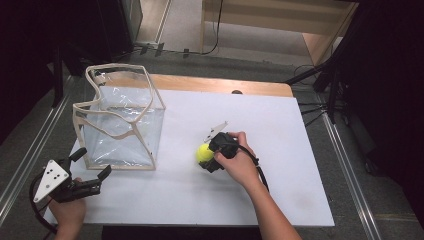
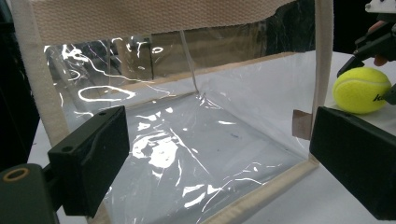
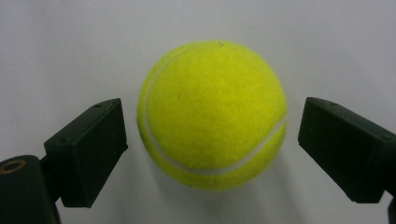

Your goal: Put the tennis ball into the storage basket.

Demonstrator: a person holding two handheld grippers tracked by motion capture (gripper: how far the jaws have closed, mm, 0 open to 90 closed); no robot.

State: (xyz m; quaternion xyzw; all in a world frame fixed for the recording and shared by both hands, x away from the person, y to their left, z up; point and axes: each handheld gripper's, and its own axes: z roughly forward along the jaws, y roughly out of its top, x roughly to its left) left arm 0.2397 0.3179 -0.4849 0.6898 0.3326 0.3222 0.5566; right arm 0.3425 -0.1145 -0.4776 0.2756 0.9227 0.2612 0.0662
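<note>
- Beside the clear bag (image 1: 120,120), off its right front corner, the tennis ball (image 1: 203,153) lies on the white board (image 1: 280,165), apart from the bag and not yet lifted.
- My right gripper (image 3: 212,135) has the ball between its jaws; I see a thin gap at each pad, so I count it as released, not grasping.
- My left gripper (image 1: 92,164) hangs just off the bag's left front corner, jaws spread wide with nothing in them, facing the bag's near wall.
- Inside the bag I see only bare plastic, so nothing is packed.
- I judge the work barely begun: reach done, pinch pending.
- Left to do, as I read it: clench on the ball, raise it above the bag's rim, drop it in, perhaps with my left gripper steadying the bag.
</note>
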